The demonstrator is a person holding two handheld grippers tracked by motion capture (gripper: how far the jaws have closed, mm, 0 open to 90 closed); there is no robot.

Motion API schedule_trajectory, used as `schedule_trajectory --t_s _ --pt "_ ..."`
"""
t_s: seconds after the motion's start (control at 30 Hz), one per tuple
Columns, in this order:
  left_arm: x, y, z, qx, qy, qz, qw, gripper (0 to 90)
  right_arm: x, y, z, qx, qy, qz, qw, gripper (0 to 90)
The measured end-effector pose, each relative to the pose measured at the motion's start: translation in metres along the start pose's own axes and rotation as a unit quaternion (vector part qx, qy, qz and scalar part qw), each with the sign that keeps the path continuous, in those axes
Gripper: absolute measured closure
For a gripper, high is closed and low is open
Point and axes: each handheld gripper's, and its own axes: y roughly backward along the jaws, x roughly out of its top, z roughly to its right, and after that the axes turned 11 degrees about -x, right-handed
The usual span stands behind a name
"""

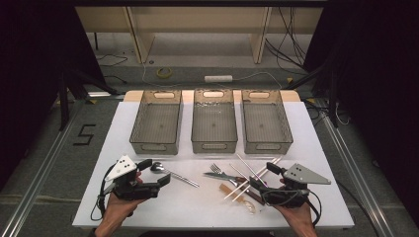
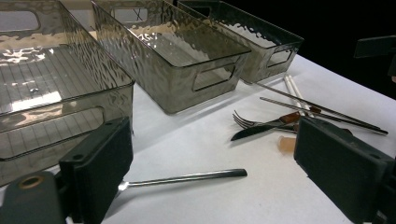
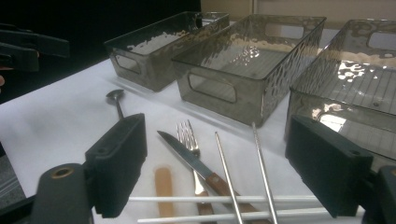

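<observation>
The long-handled metal spoon (image 1: 170, 173) lies near the table's front edge, left of the middle, its handle running just ahead of my left gripper (image 1: 154, 173), whose jaws stand wide apart with nothing between them. My right gripper (image 1: 267, 174) is likewise released and hovers over the heap of cutlery toward the front right: a silver fork (image 3: 189, 140), a wooden-handled knife (image 3: 187, 156), steel chopsticks (image 3: 243, 177) and white sticks (image 3: 210, 199) crossing one another. Three smoky clear plastic bins (image 1: 213, 123) stand along the back edge. I judge the risk is in that tangle: closing on one piece may drag or flick its neighbours, and the thin spoon handle could slip from flat pads.
</observation>
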Motion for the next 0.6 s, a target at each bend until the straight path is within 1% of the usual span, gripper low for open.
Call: schedule_trajectory --t_s 0.23,0.3,0.4,0.53,0.6 --pt "0.0 0.0 0.0 -0.001 0.001 -0.001 1.0 11.3 0.003 0.0 0.005 -0.001 0.001 -0.014 0.9999 25.7" --pt "0.0 0.0 0.0 -0.001 0.0 -0.002 1.0 11.3 0.004 0.0 0.007 -0.001 -0.002 -0.019 0.9998 25.7" --pt "0.0 0.0 0.0 0.0 0.0 -0.002 1.0 11.3 0.005 0.0 0.009 -0.006 -0.001 -0.02 0.9998 25.7" --pt "0.0 0.0 0.0 0.0 0.0 -0.003 1.0 11.3 0.005 0.0 0.011 -0.007 -0.001 -0.022 0.9997 26.6" --pt "0.0 0.001 0.0 0.0 0.0 -0.002 1.0 11.3 0.006 -0.001 0.011 -0.005 -0.003 -0.027 0.9996 26.7"
